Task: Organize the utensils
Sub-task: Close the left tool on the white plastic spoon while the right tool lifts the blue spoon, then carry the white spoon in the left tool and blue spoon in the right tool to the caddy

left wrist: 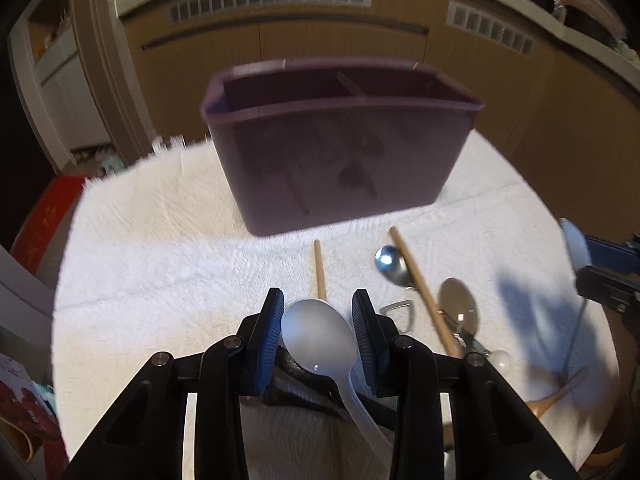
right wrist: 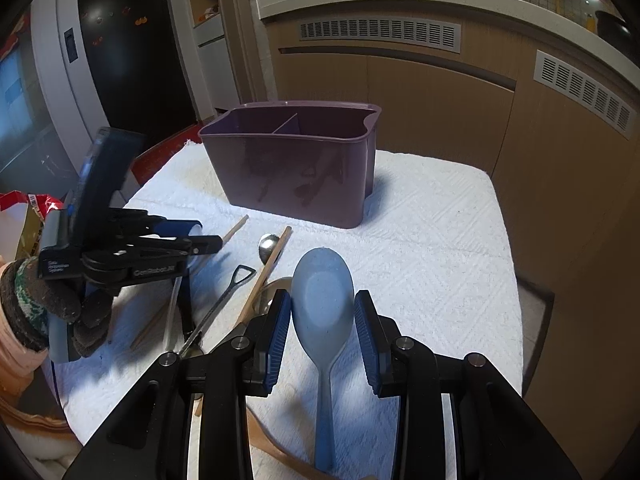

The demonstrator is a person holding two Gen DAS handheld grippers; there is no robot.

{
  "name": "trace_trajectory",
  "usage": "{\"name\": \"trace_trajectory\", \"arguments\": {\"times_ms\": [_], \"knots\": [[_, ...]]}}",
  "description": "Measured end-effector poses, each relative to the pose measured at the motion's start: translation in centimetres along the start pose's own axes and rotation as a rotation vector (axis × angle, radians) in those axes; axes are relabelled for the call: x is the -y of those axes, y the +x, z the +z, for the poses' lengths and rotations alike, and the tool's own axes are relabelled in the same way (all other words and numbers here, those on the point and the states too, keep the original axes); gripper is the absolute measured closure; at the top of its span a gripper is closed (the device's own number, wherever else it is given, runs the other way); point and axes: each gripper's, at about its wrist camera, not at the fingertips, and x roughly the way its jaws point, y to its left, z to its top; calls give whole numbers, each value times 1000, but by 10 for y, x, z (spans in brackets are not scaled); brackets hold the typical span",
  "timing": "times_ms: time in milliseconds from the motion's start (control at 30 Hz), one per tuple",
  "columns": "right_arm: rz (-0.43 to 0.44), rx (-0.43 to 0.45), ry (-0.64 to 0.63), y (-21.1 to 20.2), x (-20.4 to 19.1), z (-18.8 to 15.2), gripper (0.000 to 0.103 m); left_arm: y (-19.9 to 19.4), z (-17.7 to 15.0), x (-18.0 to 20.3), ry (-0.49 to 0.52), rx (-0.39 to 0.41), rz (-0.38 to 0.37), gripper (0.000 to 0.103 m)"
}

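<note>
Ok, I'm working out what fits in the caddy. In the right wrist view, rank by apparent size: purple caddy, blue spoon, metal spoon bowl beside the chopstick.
1. Purple caddy, largest.
2. Blue spoon, though it lies between the right tongs, near the camera, so it looks enlarged.
3. Metal spoon bowl, smallest, partly hidden by the chopstick.

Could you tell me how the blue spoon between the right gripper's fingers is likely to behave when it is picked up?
The blue spoon looks like moulded plastic, so probably stiff and light. Its bowl is wide and smooth, so it may slip or pivot between the right gripper's ribbed fingers. The long handle lying on the towel could make it tilt if gripped only at the bowl.
</note>
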Motion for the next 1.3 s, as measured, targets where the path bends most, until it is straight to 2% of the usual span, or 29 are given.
{"name": "trace_trajectory", "arguments": {"times_ms": [133, 367, 500, 633, 800, 833, 867, 1000, 1100, 1233, 1300], "knots": [[1, 24, -3, -12, -6, 3, 69, -49, 0, 7, 43, 155, 30, 71], [-6, 101, -37, -42, -27, 16, 70, -116, 2, 10, 17, 346, 61, 72], [-19, 155, -54, -58, -36, 31, 71, -140, 8, 15, 39, 452, 131, 72], [-35, 225, -73, -74, -39, 56, 71, -156, 27, 18, 66, 544, 176, 72], [-48, 275, -78, -86, -38, 95, 73, -172, 67, 19, 91, 644, 225, 72], [-53, 284, -78, -88, -36, 105, 76, -175, 75, 18, 94, 665, 236, 72], [-60, 294, -79, -89, -34, 114, 92, -177, 85, 17, 95, 685, 245, 72], [-76, 320, -74, -86, -27, 147, 93, -171, 119, 10, 82, 719, 262, 72], [-66, 307, -68, -78, -20, 159, 93, -157, 130, 2, 52, 691, 238, 72], [-79, 235, -92, -52, -9, 152, 93, -133, 117, -4, 63, 626, 213, 71], [-83, 170, -109, -33, -6, 138, 93, -118, 105, -7, 61, 561, 178, 71]]}}
